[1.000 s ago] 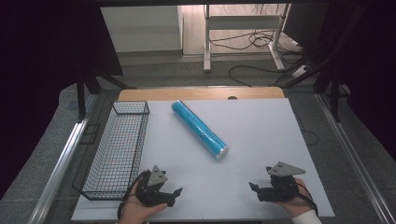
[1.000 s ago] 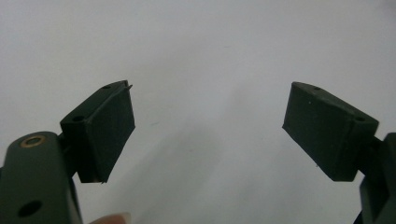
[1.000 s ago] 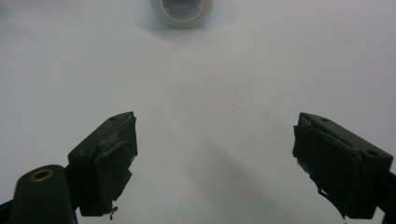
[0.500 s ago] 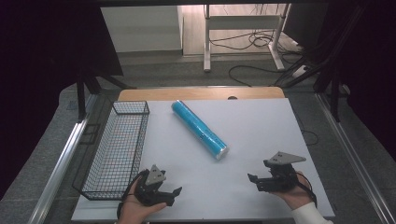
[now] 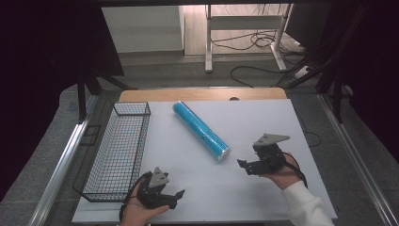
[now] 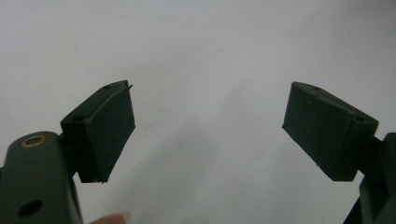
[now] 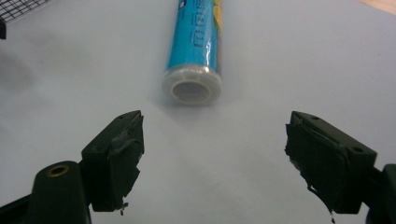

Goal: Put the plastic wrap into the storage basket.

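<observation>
A blue plastic-wrapped roll [image 5: 201, 131] lies slantwise on the white table top [image 5: 254, 117], its near end cap pointing down-right. My right gripper [image 5: 245, 167] hovers just right of and below that end cap. In the right gripper view the roll [image 7: 196, 42] lies straight ahead of the right gripper [image 7: 212, 154]. Its jaws have just been closing a little but stand open, with nothing between them. My left gripper [image 5: 177, 198] rests at the table's front left, and in its own view the left gripper [image 6: 208, 126] is open over bare table.
A black wire basket [image 5: 141, 141] stands along the table's left side, with its corner [image 7: 18, 7] showing in the right gripper view. A wooden strip [image 5: 202, 94] edges the far side. Cables and a desk frame [image 5: 244, 28] lie on the floor beyond.
The right hand has lifted and moved up the table toward the roll's near end. The left hand has stayed where it was.
</observation>
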Demonstrator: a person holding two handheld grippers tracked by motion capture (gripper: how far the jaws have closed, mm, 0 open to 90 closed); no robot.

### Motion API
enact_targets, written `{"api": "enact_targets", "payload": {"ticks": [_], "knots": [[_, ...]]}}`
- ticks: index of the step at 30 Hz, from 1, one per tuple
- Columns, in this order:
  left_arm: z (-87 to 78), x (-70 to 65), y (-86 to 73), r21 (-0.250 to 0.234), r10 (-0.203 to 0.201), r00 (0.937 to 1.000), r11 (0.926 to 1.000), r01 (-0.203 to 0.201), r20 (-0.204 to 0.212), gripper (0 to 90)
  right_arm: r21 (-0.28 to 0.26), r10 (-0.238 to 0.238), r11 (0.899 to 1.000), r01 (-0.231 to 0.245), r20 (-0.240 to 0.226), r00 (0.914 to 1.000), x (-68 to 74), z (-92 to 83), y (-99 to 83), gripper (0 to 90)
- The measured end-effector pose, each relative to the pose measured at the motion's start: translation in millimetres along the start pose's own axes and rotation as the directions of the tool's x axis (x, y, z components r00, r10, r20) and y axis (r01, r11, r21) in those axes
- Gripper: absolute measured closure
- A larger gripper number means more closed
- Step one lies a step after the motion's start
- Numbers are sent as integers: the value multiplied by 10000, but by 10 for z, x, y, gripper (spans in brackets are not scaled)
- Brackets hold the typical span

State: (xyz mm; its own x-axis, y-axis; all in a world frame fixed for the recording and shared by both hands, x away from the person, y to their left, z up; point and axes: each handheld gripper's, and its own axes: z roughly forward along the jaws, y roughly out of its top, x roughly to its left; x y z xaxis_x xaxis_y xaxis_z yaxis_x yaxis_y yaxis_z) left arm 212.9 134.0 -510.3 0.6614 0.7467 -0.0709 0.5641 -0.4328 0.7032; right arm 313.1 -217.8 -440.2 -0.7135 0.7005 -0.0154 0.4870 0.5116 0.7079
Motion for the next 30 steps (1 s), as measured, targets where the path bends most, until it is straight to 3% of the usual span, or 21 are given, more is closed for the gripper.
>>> {"api": "enact_targets", "payload": {"ticks": [15, 30], "knots": [[-27, 13, 0, -134, 4, 10000, 9999, -4, 18, 167, 488, 36, 9988, -22, -277, 9996, -20, 348, 454, 187], [-70, -8, -10, -313, 36, 9999, 9995, -31, 162, 167, 1588, 8, 9873, 40, -303, 9995, -34, 1045, 1081, 170]]}}
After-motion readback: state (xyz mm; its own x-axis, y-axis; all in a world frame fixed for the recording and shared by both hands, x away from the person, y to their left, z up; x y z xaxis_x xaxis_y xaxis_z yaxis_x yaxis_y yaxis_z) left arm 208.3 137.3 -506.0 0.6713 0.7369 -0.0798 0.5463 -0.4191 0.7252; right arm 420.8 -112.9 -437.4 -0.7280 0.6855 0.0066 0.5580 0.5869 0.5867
